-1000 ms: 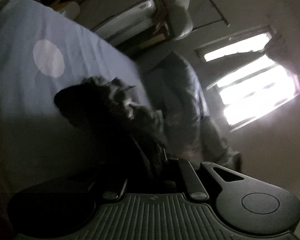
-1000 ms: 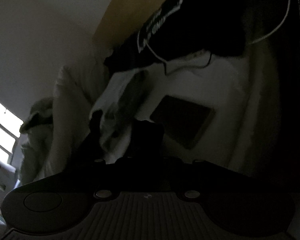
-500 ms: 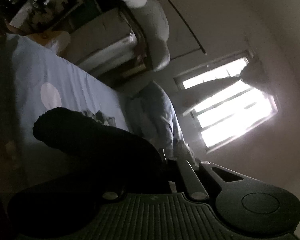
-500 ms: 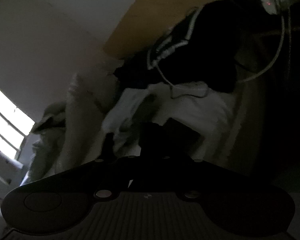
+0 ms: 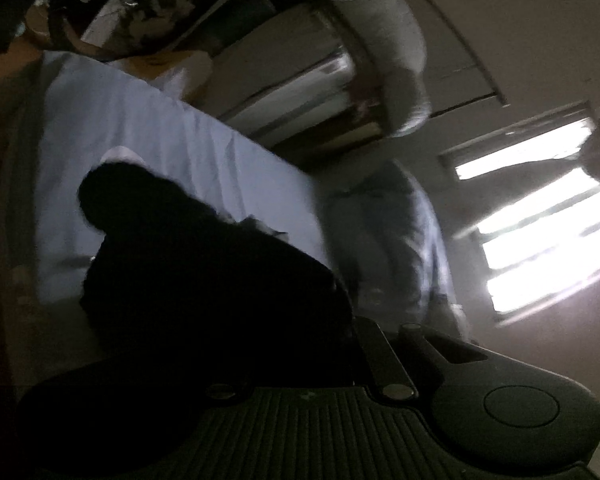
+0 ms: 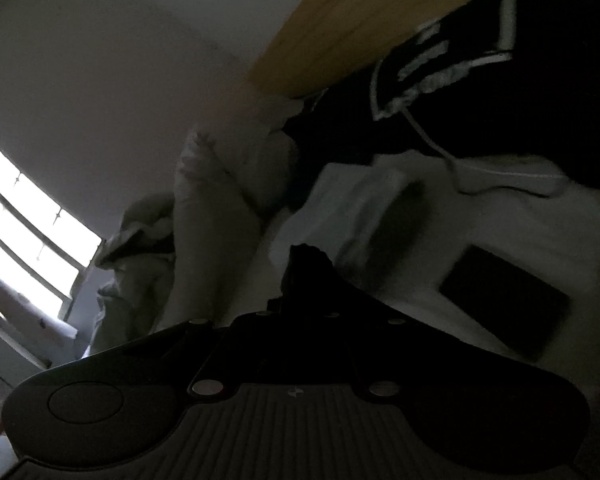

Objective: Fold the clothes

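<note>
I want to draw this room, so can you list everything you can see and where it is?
Dark garment: one, black, bunched in front of the left claw, over the sheet.
Sheet: one, pale blue, spread flat, left view.
Window: one, bright, right side of left view.
Hanging clothes: greyish, beside the sheet.
White fabric: pale, right view middle.
Black printed garment: one, white lettering, above the white fabric.
Dark patch: one, rectangular, on the white fabric.
Left claw: shut, cloth at its tips.
Right claw: shut, dark.

A dim room: bright barred window (image 5: pixel 540 240), pale walls (image 6: pixel 120 60), blue-sheeted bed (image 5: pixel 148 152), wooden headboard (image 6: pixel 340 28).
</note>
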A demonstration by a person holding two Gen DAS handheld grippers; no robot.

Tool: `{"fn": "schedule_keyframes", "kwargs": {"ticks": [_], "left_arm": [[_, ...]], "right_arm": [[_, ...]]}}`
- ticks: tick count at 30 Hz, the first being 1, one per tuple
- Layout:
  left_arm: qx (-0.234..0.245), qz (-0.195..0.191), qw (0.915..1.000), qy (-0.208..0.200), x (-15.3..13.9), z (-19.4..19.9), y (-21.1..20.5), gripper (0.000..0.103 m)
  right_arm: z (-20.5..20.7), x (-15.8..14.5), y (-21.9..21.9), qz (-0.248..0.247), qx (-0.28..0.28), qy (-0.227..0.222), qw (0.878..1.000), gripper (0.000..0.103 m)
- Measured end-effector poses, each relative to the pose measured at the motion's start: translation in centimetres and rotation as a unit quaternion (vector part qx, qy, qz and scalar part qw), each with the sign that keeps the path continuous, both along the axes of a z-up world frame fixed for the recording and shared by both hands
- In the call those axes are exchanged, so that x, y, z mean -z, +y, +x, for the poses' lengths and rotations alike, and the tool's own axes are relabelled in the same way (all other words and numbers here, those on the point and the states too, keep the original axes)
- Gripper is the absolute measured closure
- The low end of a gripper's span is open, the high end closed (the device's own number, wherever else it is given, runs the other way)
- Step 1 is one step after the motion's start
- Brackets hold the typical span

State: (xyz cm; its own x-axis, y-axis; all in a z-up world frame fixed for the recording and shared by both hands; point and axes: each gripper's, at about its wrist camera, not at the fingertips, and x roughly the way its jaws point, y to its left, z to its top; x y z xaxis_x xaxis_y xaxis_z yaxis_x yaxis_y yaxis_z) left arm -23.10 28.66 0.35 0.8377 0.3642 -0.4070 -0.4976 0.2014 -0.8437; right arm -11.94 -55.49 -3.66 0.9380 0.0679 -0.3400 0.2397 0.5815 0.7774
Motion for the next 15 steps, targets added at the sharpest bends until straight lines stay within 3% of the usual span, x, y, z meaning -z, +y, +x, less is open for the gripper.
{"fn": "schedule_keyframes", "kwargs": {"ticks": [6,15], "left_arm": [[-0.018,-0.006,0.9972,0.072,0.7,9.2,3.2,0.095],[-0.033,-0.023,0.9818,0.186,6.1,18.2,8.2,0.095]], "right_arm": [[13.3,-0.7,4.3,-0.043,-0.021,0.014,0.999,0.100],[31.5,2.2,14.4,-0.153,-0.078,0.063,0.983,0.100]]}}
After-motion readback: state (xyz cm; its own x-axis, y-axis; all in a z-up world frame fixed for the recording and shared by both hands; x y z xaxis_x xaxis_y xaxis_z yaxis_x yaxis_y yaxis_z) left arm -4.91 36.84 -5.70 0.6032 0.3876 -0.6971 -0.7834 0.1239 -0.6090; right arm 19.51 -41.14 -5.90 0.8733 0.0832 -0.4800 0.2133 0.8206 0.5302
